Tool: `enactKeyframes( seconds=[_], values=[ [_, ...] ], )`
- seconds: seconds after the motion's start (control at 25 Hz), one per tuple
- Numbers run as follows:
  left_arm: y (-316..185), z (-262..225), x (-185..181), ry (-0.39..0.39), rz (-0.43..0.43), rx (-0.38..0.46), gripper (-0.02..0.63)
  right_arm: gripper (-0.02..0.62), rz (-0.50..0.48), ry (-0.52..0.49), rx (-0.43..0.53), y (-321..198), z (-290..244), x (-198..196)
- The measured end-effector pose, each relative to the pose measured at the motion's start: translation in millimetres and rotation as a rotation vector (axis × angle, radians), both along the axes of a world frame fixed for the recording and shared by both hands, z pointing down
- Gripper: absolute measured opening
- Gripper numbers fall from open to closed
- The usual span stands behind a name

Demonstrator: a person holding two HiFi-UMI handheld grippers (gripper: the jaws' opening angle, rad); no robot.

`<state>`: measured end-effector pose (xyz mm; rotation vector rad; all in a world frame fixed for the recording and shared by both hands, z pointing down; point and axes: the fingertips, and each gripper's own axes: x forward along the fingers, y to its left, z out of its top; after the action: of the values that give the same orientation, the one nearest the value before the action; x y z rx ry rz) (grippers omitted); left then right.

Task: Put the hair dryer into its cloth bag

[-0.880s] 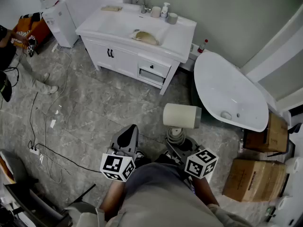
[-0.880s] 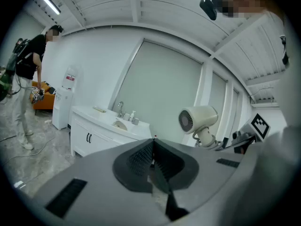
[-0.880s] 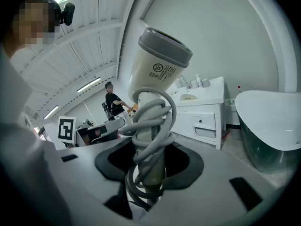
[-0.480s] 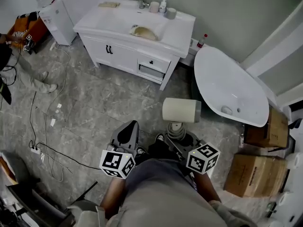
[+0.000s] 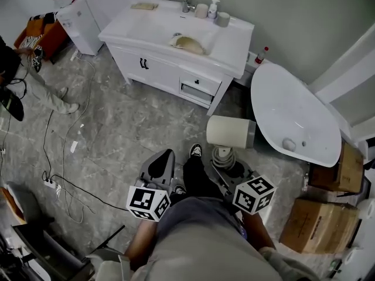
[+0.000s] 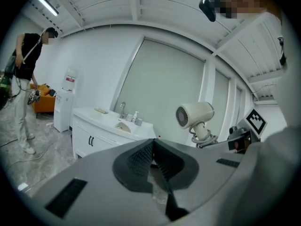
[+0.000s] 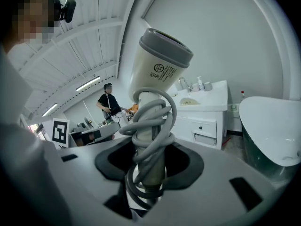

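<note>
The hair dryer (image 5: 229,132) is up in the air over the floor, just ahead of the person. Its cream barrel lies crosswise and its handle points down, with the grey cord (image 7: 151,119) wound round the handle. The right tongs (image 7: 149,163) are clamped on that wrapped handle. The left tongs (image 6: 152,155) are pressed together with nothing between them, level with the right pair and just beside them.

No cloth bag shows for certain. A tan crumpled thing (image 5: 190,44) lies in the basin of the white vanity worktop (image 5: 237,40), well apart from the dryer. It may be the bag, but I cannot tell.

I judge the task is at an early stage. The dryer is in hand with its cord coiled, while reaching the bag, opening it and sliding the dryer in are all left.
</note>
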<state>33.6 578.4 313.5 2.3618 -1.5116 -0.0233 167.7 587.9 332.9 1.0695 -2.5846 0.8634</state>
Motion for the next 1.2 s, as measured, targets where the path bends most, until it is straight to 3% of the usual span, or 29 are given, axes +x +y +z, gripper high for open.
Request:
enactKeyframes(
  seconds=[1.2],
  values=[
    [-300.9,-3.9,15.3,-0.066,-0.036,-0.031,0.008,0.173,-0.103,-0.013,-0.047,-307.8,14.7,7.6]
  ],
)
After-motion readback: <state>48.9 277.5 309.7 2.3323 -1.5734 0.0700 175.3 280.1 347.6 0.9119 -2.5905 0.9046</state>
